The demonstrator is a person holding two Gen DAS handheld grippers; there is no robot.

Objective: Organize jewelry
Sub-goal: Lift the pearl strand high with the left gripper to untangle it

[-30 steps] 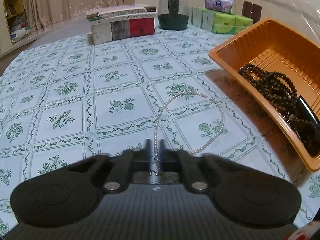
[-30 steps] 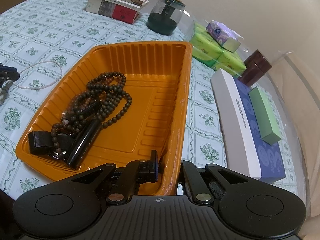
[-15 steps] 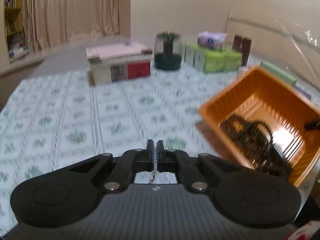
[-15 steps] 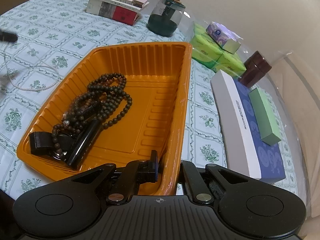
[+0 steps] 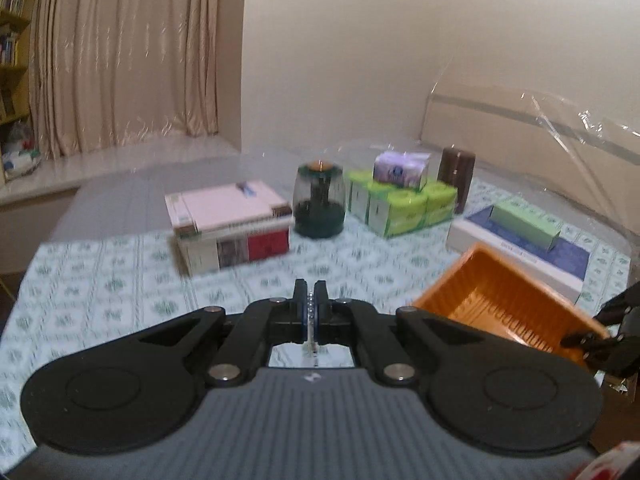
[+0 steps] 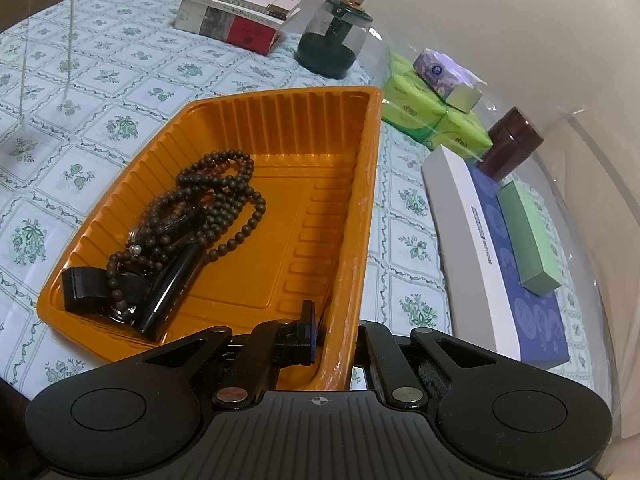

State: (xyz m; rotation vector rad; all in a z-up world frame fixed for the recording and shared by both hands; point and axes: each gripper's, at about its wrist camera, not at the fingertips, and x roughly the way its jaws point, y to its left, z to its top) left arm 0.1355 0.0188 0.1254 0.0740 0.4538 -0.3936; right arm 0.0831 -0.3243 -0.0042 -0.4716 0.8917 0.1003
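Observation:
My left gripper (image 5: 311,296) is shut on the white pearl necklace (image 5: 311,316) and holds it high above the table. In the right wrist view the necklace (image 6: 69,40) hangs as thin strands at the far left. My right gripper (image 6: 334,320) is shut on the near right wall of the orange tray (image 6: 280,116), which also shows in the left wrist view (image 5: 500,300). In the tray lie a dark wooden bead necklace (image 6: 216,196) and black items (image 6: 172,284).
On the floral tablecloth (image 6: 100,92) stand a stack of books (image 6: 236,20), a dark glass jar (image 6: 334,40), green tissue packs (image 6: 432,120), a brown container (image 6: 512,144) and a white-blue box with a green box (image 6: 528,232) on it.
My left gripper has lifted the pearl necklace off the table and risen, its view tilting up toward the room. The right gripper and tray have stayed in place.

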